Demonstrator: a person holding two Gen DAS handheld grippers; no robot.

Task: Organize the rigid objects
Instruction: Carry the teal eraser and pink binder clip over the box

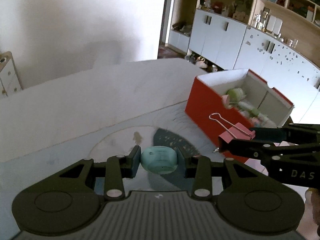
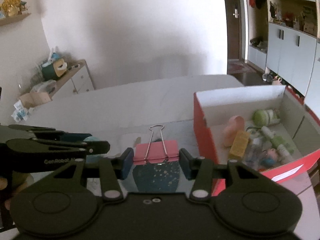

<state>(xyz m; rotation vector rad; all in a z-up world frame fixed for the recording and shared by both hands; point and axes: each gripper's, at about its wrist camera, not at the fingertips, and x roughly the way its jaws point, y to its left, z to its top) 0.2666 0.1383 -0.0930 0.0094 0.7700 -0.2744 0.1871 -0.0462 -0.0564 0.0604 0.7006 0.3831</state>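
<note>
In the left wrist view my left gripper [image 1: 158, 160] is shut on a small teal rounded case [image 1: 159, 160], held above the table. The right gripper [image 1: 238, 138] reaches in from the right there, clamping a pink binder clip [image 1: 236, 135]. In the right wrist view my right gripper [image 2: 156, 158] is shut on the pink binder clip [image 2: 156, 150], whose wire handles stand up. The left gripper [image 2: 94, 143] shows at the left with a bit of the teal case [image 2: 92, 139]. A red box [image 2: 202, 132] with a white inside stands to the right, holding several small bottles and toys.
A pale table [image 1: 80, 108] carries a light-blue mat [image 1: 60, 156] with a dark speckled patch [image 2: 158, 176]. White cabinets and shelves [image 1: 230, 34] line the far right wall. A low sideboard with clutter [image 2: 60, 76] stands at the left wall.
</note>
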